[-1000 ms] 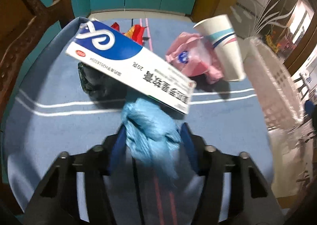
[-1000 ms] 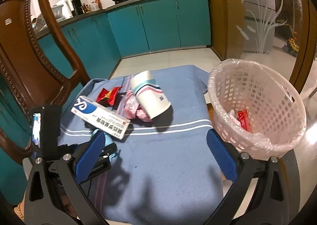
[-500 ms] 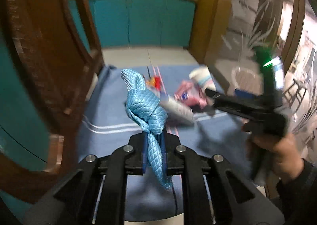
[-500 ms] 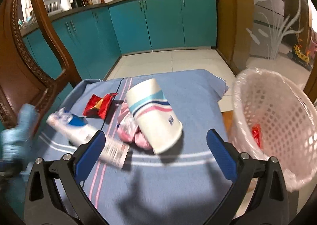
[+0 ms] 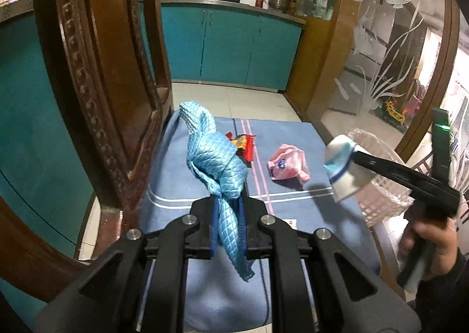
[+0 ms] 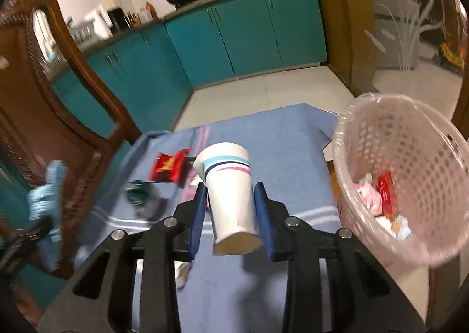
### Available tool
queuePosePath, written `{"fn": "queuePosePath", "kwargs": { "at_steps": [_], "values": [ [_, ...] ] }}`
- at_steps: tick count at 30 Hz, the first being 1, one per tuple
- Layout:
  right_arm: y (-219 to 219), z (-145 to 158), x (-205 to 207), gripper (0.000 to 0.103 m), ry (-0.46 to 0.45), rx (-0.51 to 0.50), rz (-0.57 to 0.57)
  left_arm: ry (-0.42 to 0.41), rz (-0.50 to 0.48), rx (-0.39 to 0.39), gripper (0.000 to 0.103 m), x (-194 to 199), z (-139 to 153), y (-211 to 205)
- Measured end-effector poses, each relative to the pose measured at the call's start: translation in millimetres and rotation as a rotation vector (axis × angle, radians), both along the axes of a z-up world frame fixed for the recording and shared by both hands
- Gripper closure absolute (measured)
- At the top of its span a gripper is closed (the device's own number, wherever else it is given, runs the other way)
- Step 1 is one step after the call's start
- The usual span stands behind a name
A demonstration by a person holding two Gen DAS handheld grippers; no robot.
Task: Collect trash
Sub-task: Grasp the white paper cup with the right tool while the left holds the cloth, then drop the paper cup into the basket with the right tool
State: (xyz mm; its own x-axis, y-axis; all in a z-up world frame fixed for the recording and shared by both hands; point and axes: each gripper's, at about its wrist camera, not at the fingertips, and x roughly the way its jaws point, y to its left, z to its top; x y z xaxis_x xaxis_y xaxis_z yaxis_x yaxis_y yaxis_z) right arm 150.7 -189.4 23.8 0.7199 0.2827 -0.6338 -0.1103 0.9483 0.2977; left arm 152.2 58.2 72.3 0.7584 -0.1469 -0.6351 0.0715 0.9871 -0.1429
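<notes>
My left gripper (image 5: 228, 210) is shut on a light blue quilted cloth (image 5: 215, 163) and holds it up above the blue tablecloth (image 5: 281, 186). My right gripper (image 6: 230, 201) is shut on a white paper cup (image 6: 230, 186) with blue and pink stripes, lifted over the table; the cup also shows in the left wrist view (image 5: 344, 170). A red snack wrapper (image 5: 244, 144) and a pink crumpled bag (image 5: 288, 166) lie on the cloth. A dark crumpled wrapper (image 6: 137, 189) lies at the left.
A white mesh basket (image 6: 410, 186) lined with plastic stands at the table's right edge, with red and pink trash inside. A carved wooden chair back (image 5: 96, 75) rises close on the left. Teal kitchen cabinets (image 5: 234, 46) stand behind.
My right gripper closed on the paper cup and lifted it off the table. My left gripper stays raised with the blue cloth. The long blue-and-white box is out of view now.
</notes>
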Motion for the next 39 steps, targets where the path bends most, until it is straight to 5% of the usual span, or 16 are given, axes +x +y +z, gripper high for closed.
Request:
{"fn": "queuePosePath", "kwargs": {
  "at_steps": [8,39],
  "values": [
    [2.5,7.7,-33.2,0.070,-0.015,0.033,0.040,0.013,-0.045,0.017,0.090,-6.8,-9.8,-24.0],
    [16.7,-1.4,-30.5,0.070,0.008,-0.036,0.052,0.056,-0.074,0.062,0.090,-0.6,-25.5,-37.6]
  ]
}}
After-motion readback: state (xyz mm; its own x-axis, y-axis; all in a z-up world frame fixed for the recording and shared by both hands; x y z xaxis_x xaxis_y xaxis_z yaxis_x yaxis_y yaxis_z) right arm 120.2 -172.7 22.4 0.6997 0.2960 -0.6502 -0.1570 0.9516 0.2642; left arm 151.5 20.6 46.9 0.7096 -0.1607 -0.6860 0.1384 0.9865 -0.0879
